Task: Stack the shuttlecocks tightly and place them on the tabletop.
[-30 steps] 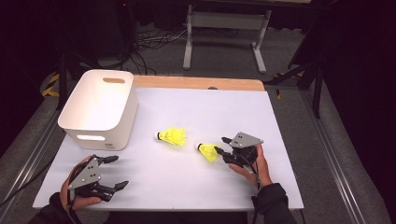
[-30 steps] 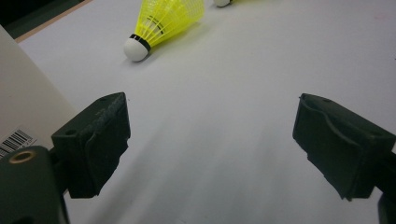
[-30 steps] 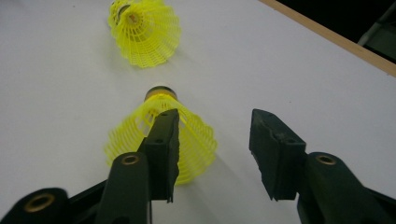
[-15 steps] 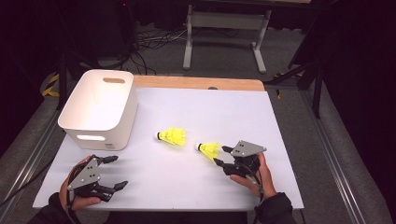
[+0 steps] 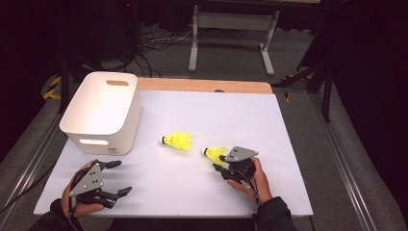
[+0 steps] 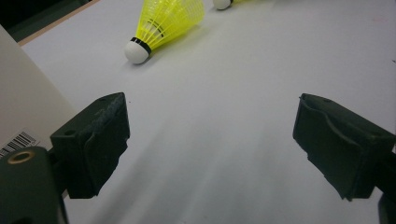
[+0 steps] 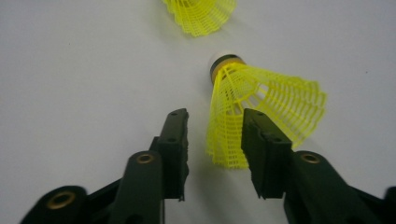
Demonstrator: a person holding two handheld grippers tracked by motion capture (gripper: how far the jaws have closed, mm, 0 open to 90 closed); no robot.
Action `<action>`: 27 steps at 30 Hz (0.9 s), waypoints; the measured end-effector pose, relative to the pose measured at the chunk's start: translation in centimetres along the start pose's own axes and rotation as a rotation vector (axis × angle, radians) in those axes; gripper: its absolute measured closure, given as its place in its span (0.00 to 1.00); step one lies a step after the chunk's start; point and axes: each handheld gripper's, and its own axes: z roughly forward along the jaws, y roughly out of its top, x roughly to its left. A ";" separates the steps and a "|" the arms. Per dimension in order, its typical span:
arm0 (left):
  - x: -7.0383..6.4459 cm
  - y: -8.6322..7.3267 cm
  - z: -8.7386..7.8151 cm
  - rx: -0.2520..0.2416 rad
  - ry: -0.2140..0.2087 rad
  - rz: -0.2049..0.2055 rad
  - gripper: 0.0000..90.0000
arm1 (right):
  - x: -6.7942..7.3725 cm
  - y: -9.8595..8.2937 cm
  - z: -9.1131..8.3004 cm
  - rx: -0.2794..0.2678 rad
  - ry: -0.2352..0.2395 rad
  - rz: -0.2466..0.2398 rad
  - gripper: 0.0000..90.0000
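The right gripper [image 5: 222, 162] was seen low over the table [image 5: 288, 144] near its front edge, its fingers [image 7: 175, 140] set either side of the skirt edge of the nearer shuttlecock [image 7: 261, 107]. In the right gripper view a gap could be made out between one finger and the yellow mesh, while the other finger lay against or just behind the skirt; the fingers were therefore judged to be closing around it but not yet clenched on it. The shuttlecock lay on its side on the table, cork pointing away from the gripper, so the flared skirt was the part offered to the fingers, which was probably why it was approached from that end.

A second shuttlecock [image 5: 177, 141] lay near the middle of the table, apart from the first, cork toward the white bin [image 5: 103, 115] standing at the left.

The left gripper [image 5: 115, 178] was held at the front left corner beside the bin, its fingers [image 6: 93, 140] spread wide and holding nothing. It was likely parked there to stay out of the way, facing the second shuttlecock. The bin stood open-topped, a likely destination for both shuttlecocks.
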 end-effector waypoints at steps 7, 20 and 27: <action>0.0 -0.1 0.2 0.008 -0.008 0.002 0.13 | -0.1 0.3 0.2 -0.011 0.006 0.004 0.93; 0.1 -0.1 0.2 0.010 -0.007 0.000 0.13 | -0.7 0.9 0.0 -0.055 0.006 0.006 1.00; 0.0 -0.1 0.2 0.008 -0.009 -0.003 0.13 | -1.4 1.6 0.2 -0.076 0.012 0.002 1.00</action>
